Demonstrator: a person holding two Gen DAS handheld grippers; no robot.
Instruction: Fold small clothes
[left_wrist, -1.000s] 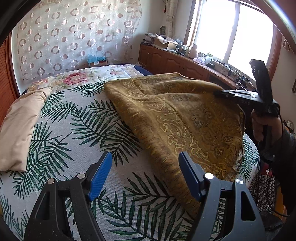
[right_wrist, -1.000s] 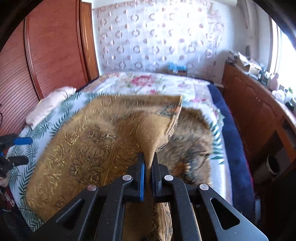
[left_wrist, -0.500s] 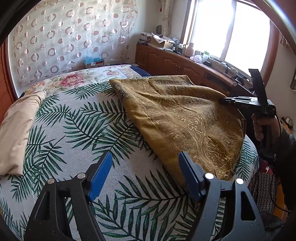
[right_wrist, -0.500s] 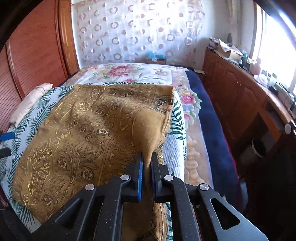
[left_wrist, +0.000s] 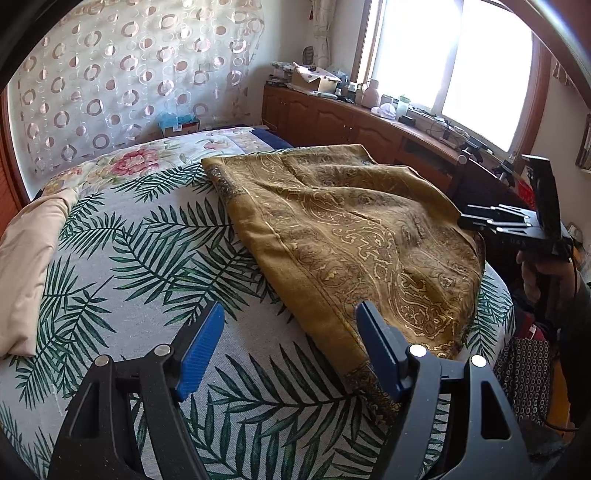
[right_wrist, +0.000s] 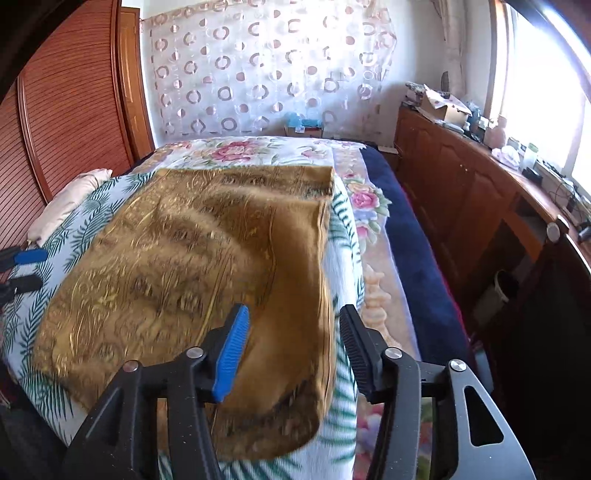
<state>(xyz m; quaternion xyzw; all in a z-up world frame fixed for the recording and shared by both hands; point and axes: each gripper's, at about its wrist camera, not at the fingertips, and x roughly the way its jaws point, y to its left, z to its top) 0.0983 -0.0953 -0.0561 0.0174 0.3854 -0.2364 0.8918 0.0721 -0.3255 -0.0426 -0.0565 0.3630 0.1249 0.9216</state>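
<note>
A gold-brown patterned cloth (left_wrist: 351, 236) lies folded over on the palm-leaf bedspread (left_wrist: 147, 266), and its near right corner sinks blurred toward the bed in the right wrist view (right_wrist: 207, 273). My right gripper (right_wrist: 291, 332) hangs over that corner with its jaws opening; the cloth lies between and below them, free of the pads. In the left wrist view my right gripper (left_wrist: 480, 219) shows at the cloth's right edge. My left gripper (left_wrist: 290, 343) stands open above the bed near the cloth's lower corner, holding nothing.
A beige pillow (left_wrist: 26, 258) lies at the bed's left edge. A floral quilt (right_wrist: 258, 151) and a dark blue blanket (right_wrist: 413, 258) cover the far and right side. Wooden cabinets (right_wrist: 461, 192) with clutter run under the window. A wooden wardrobe (right_wrist: 66, 122) stands left.
My right gripper carried the cloth's corner over and rightward, laying it flat, then let go as its jaws parted. The left gripper stayed open and nearly still.
</note>
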